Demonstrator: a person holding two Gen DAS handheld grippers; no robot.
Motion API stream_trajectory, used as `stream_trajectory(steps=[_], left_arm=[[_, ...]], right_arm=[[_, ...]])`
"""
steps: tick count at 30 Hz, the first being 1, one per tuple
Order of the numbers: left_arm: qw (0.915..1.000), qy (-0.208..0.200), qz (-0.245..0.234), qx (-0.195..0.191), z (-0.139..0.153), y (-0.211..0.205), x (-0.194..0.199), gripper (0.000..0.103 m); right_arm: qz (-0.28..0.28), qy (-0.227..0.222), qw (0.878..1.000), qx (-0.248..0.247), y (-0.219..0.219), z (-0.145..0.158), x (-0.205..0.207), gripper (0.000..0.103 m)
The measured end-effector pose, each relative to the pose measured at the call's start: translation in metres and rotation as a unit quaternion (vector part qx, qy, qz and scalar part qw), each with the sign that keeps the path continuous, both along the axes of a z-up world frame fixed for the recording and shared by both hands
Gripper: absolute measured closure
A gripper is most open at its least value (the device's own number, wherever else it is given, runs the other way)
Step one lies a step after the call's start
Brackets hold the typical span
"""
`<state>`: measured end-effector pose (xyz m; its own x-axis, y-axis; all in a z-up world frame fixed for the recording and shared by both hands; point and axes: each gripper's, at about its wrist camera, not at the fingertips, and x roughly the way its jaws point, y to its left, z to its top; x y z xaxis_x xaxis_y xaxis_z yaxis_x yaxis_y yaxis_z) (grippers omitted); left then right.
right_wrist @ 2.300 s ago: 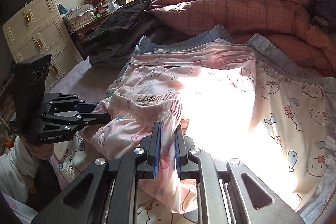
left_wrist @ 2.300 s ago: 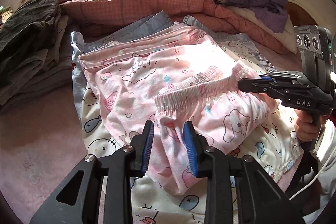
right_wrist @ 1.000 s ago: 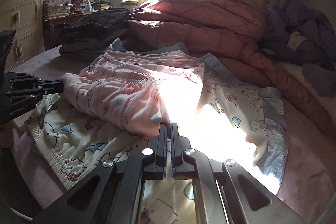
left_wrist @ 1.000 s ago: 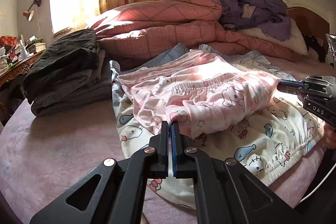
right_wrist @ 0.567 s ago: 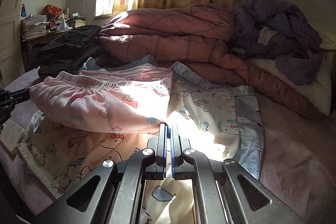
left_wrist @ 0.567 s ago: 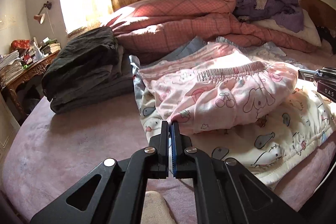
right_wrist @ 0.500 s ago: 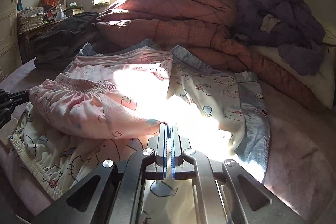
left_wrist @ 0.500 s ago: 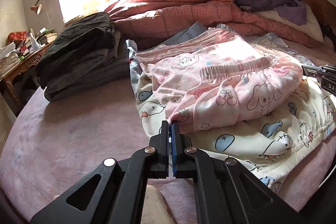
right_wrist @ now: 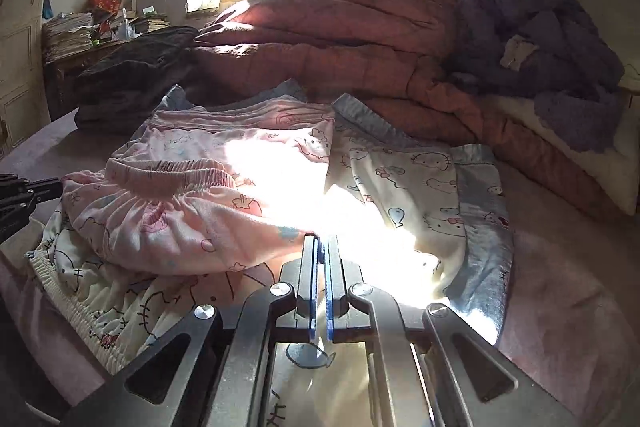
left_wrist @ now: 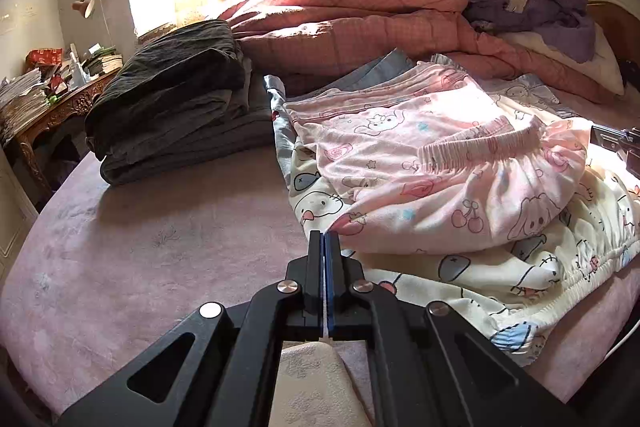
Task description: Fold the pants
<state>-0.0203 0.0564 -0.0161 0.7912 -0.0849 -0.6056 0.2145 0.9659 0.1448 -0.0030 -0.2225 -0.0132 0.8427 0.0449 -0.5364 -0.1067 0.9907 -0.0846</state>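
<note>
The fingers of the left gripper [left_wrist: 324, 239] are seen pressed together with nothing between them, and those of the right gripper [right_wrist: 321, 241] likewise. The folded pink pants [left_wrist: 448, 179] are found at 1 o'clock of the left fingers, laid on cartoon-print pants [left_wrist: 520, 267] on the bed [left_wrist: 140, 247]. A dark folded pile [left_wrist: 172, 99] is seen at 11 o'clock.

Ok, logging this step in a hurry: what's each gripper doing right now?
Left gripper: closed, holding nothing, tips just short of the pink pants.
Right gripper: closed, holding nothing.
</note>
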Motion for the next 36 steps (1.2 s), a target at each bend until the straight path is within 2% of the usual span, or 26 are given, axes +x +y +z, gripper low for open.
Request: stream_trajectory(steps=[4,6,8,11,12,14,15,16,17,18,19,20,24,27,31,32,33,34,35,36], left_arm=[[0.9997,-0.001,0.009,0.022,0.001,-0.003,-0.002,0.098],[0.9995,-0.009,0.014,0.026,0.004,-0.001,-0.006,0.087],[0.9998,-0.013,0.012,0.004,0.012,0.006,-0.011,0.085],[0.999,-0.022,-0.01,-0.036,0.028,0.013,-0.015,0.083],[0.9986,-0.019,-0.021,-0.044,0.032,0.012,-0.014,0.081],[0.9962,0.002,-0.063,-0.061,0.044,0.004,-0.006,0.079],[0.994,0.017,-0.084,-0.068,0.048,-0.001,0.0,0.075],[0.9909,0.036,-0.107,-0.073,0.051,-0.008,0.008,0.072],[0.9883,0.051,-0.122,-0.076,0.053,-0.014,0.016,0.069],[0.9863,0.064,-0.132,-0.075,0.053,-0.02,0.023,0.069],[0.9837,0.08,-0.146,-0.069,0.051,-0.028,0.032,0.068],[0.9812,0.097,-0.155,-0.063,0.048,-0.035,0.041,0.064],[0.9723,0.152,-0.169,-0.055,0.026,-0.047,0.069,0.064],[0.9664,0.167,-0.184,-0.065,0.015,-0.047,0.074,0.063],[0.9614,0.181,-0.196,-0.065,0.008,-0.047,0.078,0.063],[0.9614,0.18,-0.198,-0.066,0.007,-0.048,0.077,0.067],[0.961,0.177,-0.201,-0.068,0.007,-0.048,0.076,0.084],[0.9605,0.176,-0.203,-0.07,0.008,-0.049,0.077,0.088],[0.9621,0.171,-0.2,-0.07,0.009,-0.05,0.076,0.089],[0.9629,0.165,-0.201,-0.071,0.011,-0.05,0.075,0.093]], right_arm=[[-0.008,0.008,1.0,0.003,-0.005,0.0,0.003,0.101],[-0.016,0.019,1.0,0.015,-0.012,-0.002,0.006,0.099],[-0.034,0.012,0.999,0.023,-0.02,0.001,0.004,0.097],[-0.052,-0.006,0.998,0.046,-0.035,0.013,-0.001,0.081],[-0.047,-0.007,0.997,0.06,-0.038,0.018,-0.001,0.08],[-0.007,0.003,0.996,0.087,-0.038,0.028,0.003,0.08],[0.026,0.017,0.995,0.1,-0.034,0.033,0.007,0.076],[0.065,0.036,0.991,0.111,-0.027,0.037,0.011,0.07],[0.104,0.053,0.986,0.118,-0.018,0.041,0.016,0.057],[0.134,0.063,0.982,0.119,-0.009,0.044,0.02,0.048],[0.158,0.067,0.979,0.112,0.0,0.047,0.024,0.047],[0.178,0.071,0.977,0.097,0.011,0.048,0.028,0.047],[0.209,0.104,0.972,0.036,0.04,0.037,0.053,0.047],[0.215,0.142,0.966,0.035,0.044,0.02,0.074,0.047],[0.229,0.17,0.956,0.067,0.041,0.006,0.088,0.047],[0.233,0.179,0.953,0.073,0.041,0.002,0.092,0.047],[0.233,0.186,0.951,0.079,0.041,-0.002,0.095,0.048],[0.236,0.192,0.949,0.086,0.042,-0.005,0.098,0.052],[0.238,0.194,0.947,0.091,0.043,-0.007,0.099,0.064],[0.236,0.19,0.948,0.093,0.043,-0.008,0.099,0.085]])
